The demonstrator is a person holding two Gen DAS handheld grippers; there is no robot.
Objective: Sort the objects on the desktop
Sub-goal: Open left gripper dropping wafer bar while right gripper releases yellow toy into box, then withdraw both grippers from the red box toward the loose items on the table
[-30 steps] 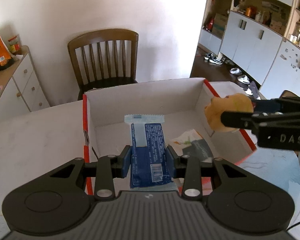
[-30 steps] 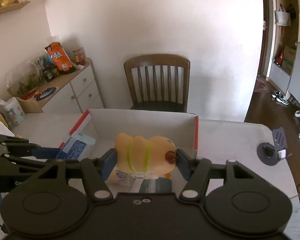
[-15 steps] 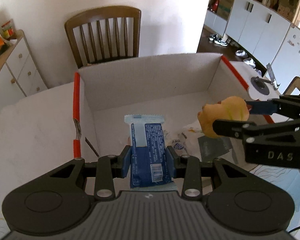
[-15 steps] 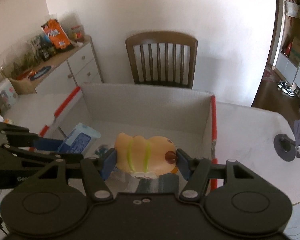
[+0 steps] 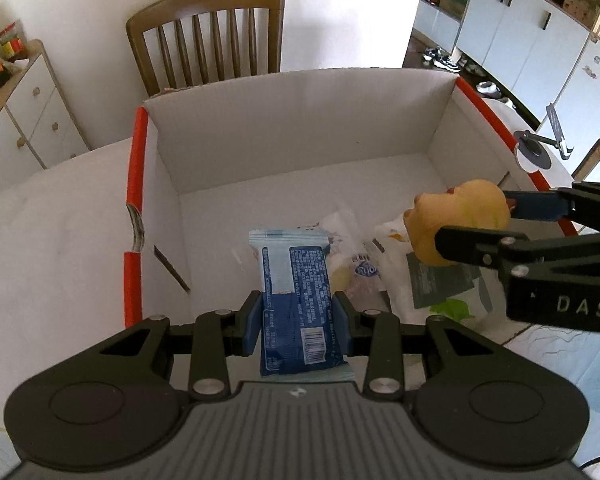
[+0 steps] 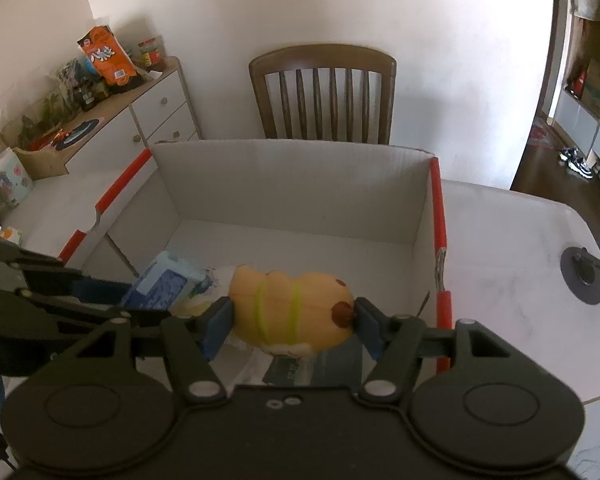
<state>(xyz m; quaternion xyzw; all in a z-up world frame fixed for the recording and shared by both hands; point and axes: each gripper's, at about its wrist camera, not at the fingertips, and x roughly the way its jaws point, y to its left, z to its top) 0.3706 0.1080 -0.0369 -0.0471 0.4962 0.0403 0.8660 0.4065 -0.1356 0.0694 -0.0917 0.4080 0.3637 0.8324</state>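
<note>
White tabletop (image 5: 52,248) under both rigs, white cardboard box (image 5: 300,120) with red-taped edges on it. Left gripper (image 5: 298,322) is clenched on the blue snack packet (image 5: 296,292); right gripper (image 6: 292,322) is clamped on the yellow squishy toy (image 6: 292,312). Versus a second ago both have pushed forward and tilted down, so the loads now hang over the box floor instead of its near edge; reads as drop-off imminent, release not done yet. Both point roughly level-to-downward, right one just beside the left. Clear wrapped packets (image 5: 360,272) lie on the floor below. Beyond: wooden chair (image 5: 208,36), wall.
</note>
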